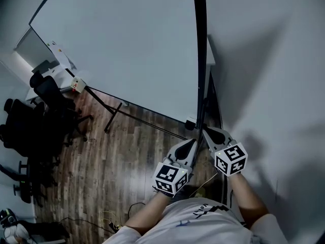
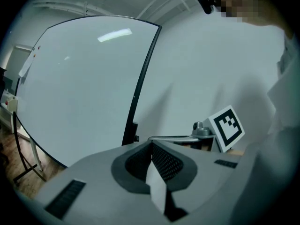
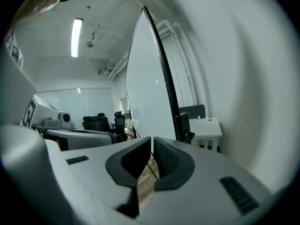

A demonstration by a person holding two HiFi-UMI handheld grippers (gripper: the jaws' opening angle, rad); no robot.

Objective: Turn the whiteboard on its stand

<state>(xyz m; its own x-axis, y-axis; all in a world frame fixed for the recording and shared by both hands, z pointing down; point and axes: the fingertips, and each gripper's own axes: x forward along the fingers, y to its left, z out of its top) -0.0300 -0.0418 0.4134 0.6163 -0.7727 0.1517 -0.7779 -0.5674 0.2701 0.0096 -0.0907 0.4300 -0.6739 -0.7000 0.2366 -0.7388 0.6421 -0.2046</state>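
Both hands are up at the near edge of the big white glossy whiteboard [image 1: 127, 44], right by its slim black frame edge [image 1: 199, 60], which I'm seeing almost edge-on. I'd call this the approach: nothing gripped yet. My left gripper [image 1: 192, 142] sits just left of that frame edge, low down, its ribbed dark pads pressed together on nothing. My right gripper [image 1: 207, 131] is just to the right of the edge, jaws down to a thin slit, also empty.

Next I'd need to spread a gripper and pinch that narrow, rigid frame, or push flat on the slick panel, so it swings on its thin black tubular stand [image 1: 114, 117]. That smooth face will likely give little grip; the frame looks the better hold. Plank wood floor [image 1: 101, 172] lies below the frame edge, and black office chairs [image 1: 45, 111] stand well to its left.
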